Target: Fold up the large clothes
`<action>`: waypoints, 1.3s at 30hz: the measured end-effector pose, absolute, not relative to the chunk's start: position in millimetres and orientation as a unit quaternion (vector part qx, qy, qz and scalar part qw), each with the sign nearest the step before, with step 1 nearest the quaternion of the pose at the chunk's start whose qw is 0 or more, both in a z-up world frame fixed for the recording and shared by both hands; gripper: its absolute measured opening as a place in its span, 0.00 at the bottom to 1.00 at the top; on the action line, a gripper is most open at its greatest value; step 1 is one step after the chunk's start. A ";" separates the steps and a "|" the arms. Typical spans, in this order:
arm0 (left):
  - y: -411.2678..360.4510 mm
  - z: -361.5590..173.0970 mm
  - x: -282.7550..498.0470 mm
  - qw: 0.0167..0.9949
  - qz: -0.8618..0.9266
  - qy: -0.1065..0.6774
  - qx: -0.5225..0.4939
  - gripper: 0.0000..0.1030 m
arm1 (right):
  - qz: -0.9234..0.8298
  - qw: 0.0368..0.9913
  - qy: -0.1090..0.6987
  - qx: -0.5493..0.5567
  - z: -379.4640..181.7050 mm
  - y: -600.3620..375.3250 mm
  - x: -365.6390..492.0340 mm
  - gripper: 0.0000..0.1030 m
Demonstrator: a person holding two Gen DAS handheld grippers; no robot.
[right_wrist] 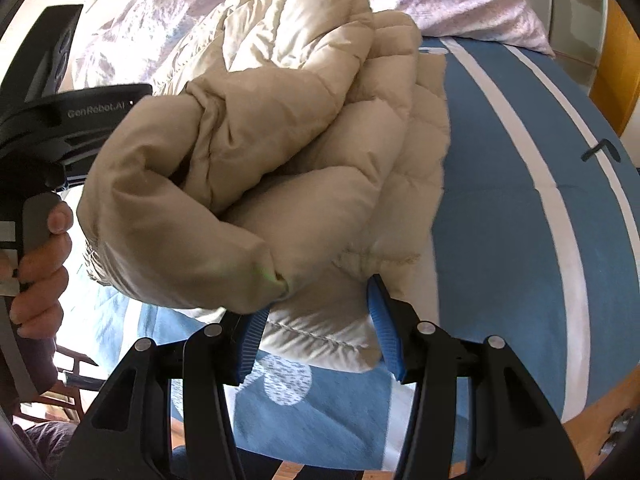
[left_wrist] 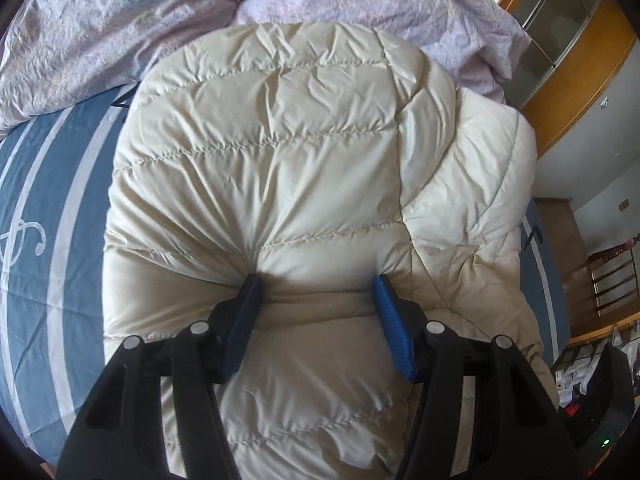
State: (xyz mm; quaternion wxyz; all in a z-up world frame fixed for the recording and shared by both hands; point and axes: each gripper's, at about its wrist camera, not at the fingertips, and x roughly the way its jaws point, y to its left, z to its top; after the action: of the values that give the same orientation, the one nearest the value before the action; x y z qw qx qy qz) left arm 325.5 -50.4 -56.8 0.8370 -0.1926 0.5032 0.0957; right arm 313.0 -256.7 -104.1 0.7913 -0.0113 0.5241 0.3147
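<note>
While the cream quilted down jacket point(left_wrist: 280, 152) lies mostly flat on the blue-and-white striped bedspread point(left_wrist: 44, 216), its long axis runs straight away from the left gripper point(left_wrist: 316, 296), toward the crumpled lilac duvet point(left_wrist: 120, 20) at the far end of the bed.

Left gripper: jaws wide apart, blue ribbed pads point(left_wrist: 394, 328) pressed into the jacket's near section with a ridge of fabric bulging between them. Reads as pinning it down, not a pinch; cannot confirm a real hold.

Right gripper point(right_wrist: 316, 320): jaws roughly half spread, blue pads either side of a thick bunched edge of the same jacket point(right_wrist: 260, 168). That part is lifted clear of the bedspread and rolled over itself. It looks like a grip, but the bulk keeps the jaws from closing.

Key relation: the lifted bundle sits on the right gripper's side, and the left gripper's black body point(right_wrist: 60, 120) is just beyond it, to the left in the right wrist view. My read: next fold goes across the long axis, right carrying over toward left, with left as anchor. Risk: puffy fabric slipping out of the right pads.
</note>
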 end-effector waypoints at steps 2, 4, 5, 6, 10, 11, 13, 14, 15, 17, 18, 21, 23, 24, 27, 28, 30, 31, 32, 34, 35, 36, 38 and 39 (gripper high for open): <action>-55.7 -60.8 325.3 0.837 0.092 0.505 -0.187 0.56 | 0.303 0.795 0.525 -0.009 -104.2 -264.1 313.8 0.50; -61.9 -64.2 323.5 0.838 0.088 0.506 -0.182 0.56 | 0.289 0.799 0.528 -0.005 -104.5 -272.6 315.3 0.50; -64.7 -65.4 323.1 0.839 0.085 0.507 -0.180 0.56 | 0.279 0.802 0.528 -0.002 -104.4 -278.9 317.0 0.50; -68.8 -67.0 322.3 0.840 0.081 0.507 -0.175 0.56 | 0.271 0.805 0.528 0.001 -103.1 -283.5 318.1 0.50; -73.7 -62.8 317.7 0.845 0.081 0.504 -0.159 0.56 | 0.238 0.821 0.519 0.027 -89.4 -306.8 329.7 0.50; -73.6 -59.8 315.1 0.847 0.082 0.501 -0.155 0.56 | 0.233 0.826 0.512 0.032 -82.0 -310.1 333.8 0.50; -72.1 -52.8 309.8 0.851 0.082 0.495 -0.152 0.57 | 0.228 0.837 0.496 0.038 -67.6 -313.9 340.8 0.50; -70.4 -48.7 306.4 0.853 0.082 0.492 -0.152 0.58 | 0.229 0.842 0.487 0.040 -59.0 -314.5 344.7 0.50; -68.2 -44.6 302.8 0.856 0.082 0.487 -0.153 0.58 | 0.231 0.846 0.478 0.043 -50.1 -313.1 348.2 0.50; -60.7 -36.4 296.3 0.861 0.085 0.477 -0.154 0.58 | 0.239 0.851 0.466 0.044 -39.0 -307.9 355.8 0.50; -56.9 -32.3 295.2 0.863 0.089 0.473 -0.154 0.58 | 0.247 0.852 0.459 0.044 -31.4 -301.2 359.1 0.50; -39.1 -23.1 287.7 0.867 0.107 0.462 -0.156 0.58 | 0.269 0.851 0.449 0.038 -20.4 -279.6 369.0 0.50; -27.8 -19.3 290.3 0.867 0.120 0.458 -0.158 0.58 | 0.285 0.847 0.447 0.033 -15.0 -265.9 366.7 0.50; -20.4 -18.7 289.5 0.866 0.129 0.456 -0.159 0.58 | 0.291 0.846 0.445 0.031 -13.2 -260.2 364.9 0.50; -1.2 -18.8 288.1 0.862 0.152 0.454 -0.165 0.58 | 0.312 0.842 0.439 0.021 -4.2 -238.8 361.9 0.50; 4.9 -20.6 287.5 0.860 0.158 0.455 -0.166 0.58 | 0.316 0.842 0.438 0.020 -1.7 -236.1 358.5 0.50; 13.7 -26.4 288.1 0.855 0.166 0.462 -0.169 0.58 | 0.324 0.839 0.437 0.018 0.7 -226.6 356.5 0.50; 17.4 -31.7 289.3 0.849 0.166 0.469 -0.176 0.58 | 0.326 0.838 0.437 0.018 0.7 -224.2 355.0 0.50; 20.5 -39.8 291.2 0.841 0.159 0.480 -0.191 0.58 | 0.329 0.837 0.438 0.017 0.7 -220.9 353.6 0.50; 20.4 -51.9 291.2 0.832 0.146 0.490 -0.213 0.58 | 0.332 0.835 0.439 0.016 0.3 -216.5 350.3 0.50; 17.5 -55.1 291.1 0.832 0.145 0.492 -0.213 0.58 | 0.333 0.834 0.441 0.015 -0.3 -214.2 349.2 0.50; 12.1 -58.0 292.9 0.834 0.140 0.493 -0.206 0.58 | 0.333 0.833 0.442 0.014 -1.4 -212.0 348.3 0.50; 5.4 -60.2 296.4 0.834 0.131 0.497 -0.199 0.58 | 0.331 0.832 0.445 0.013 -2.9 -207.9 349.0 0.50; 3.0 -60.3 298.0 0.835 0.128 0.499 -0.196 0.58 | 0.329 0.832 0.446 0.013 -3.1 -206.2 349.7 0.50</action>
State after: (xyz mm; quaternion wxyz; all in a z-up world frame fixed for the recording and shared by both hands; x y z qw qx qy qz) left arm 298.0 3.0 -60.3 0.8345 -0.1962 0.4988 0.1277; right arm 349.7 -206.2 -3.1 0.8323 0.0126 0.4457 0.3294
